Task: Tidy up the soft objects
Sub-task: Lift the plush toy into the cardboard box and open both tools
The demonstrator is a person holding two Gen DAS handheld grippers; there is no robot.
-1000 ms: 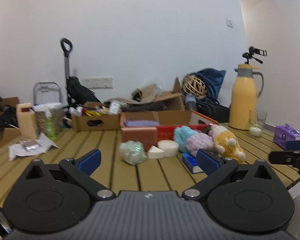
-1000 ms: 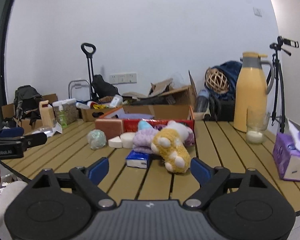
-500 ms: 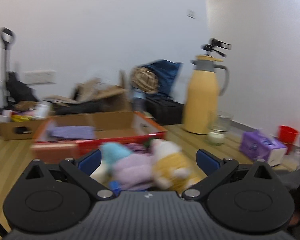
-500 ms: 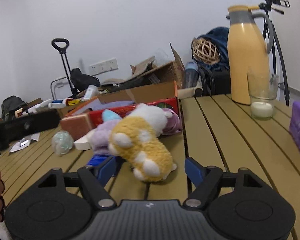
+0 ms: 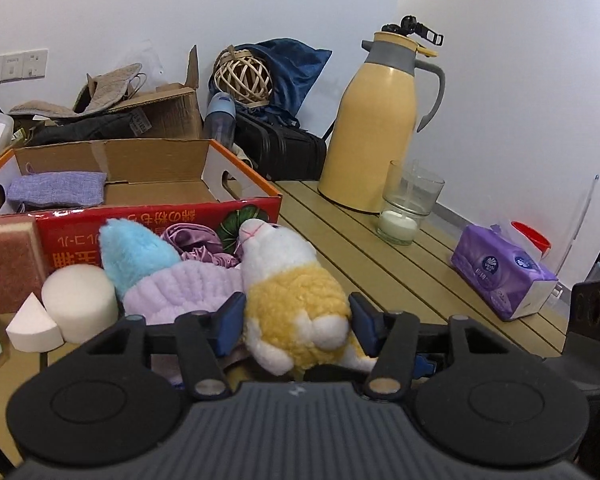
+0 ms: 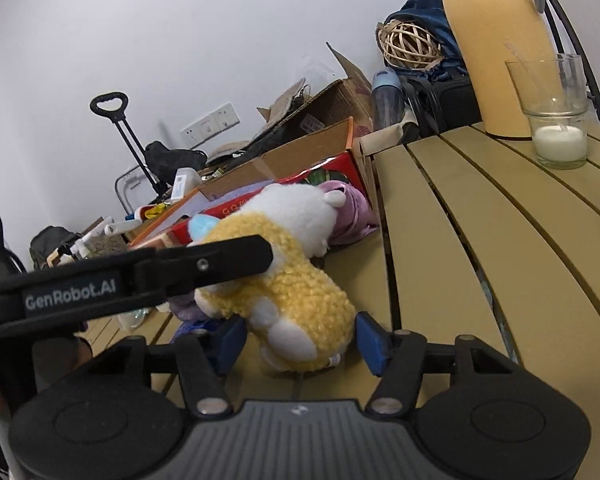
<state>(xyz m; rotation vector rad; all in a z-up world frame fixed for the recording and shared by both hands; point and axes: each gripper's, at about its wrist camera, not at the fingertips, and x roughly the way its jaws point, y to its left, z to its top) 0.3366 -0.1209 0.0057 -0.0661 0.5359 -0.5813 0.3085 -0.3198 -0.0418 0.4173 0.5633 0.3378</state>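
A yellow and white plush toy (image 5: 292,296) lies on the slatted table in front of a red cardboard box (image 5: 160,216). My left gripper (image 5: 296,326) has a finger on each side of the plush body, pads close to it or touching. My right gripper (image 6: 300,338) also straddles the plush (image 6: 284,280) at its lower end, jaws open. The left gripper's arm crosses the right wrist view (image 6: 140,276). Beside the plush lie a lilac knitted piece (image 5: 180,288), a blue plush (image 5: 134,252), a purple satin cloth (image 5: 198,246) and white sponges (image 5: 78,304). A lilac pouch (image 5: 56,190) lies in the box.
A yellow thermos (image 5: 376,120) and a glass with a candle (image 5: 406,212) stand at the back right of the table. A purple tissue pack (image 5: 500,272) lies near the right edge. A brown sponge block (image 5: 8,264) is at the left. Boxes and bags crowd behind.
Both grippers moved in from a distance onto the yellow plush. Their jaws have narrowed around it. The right gripper dropped low to the table.
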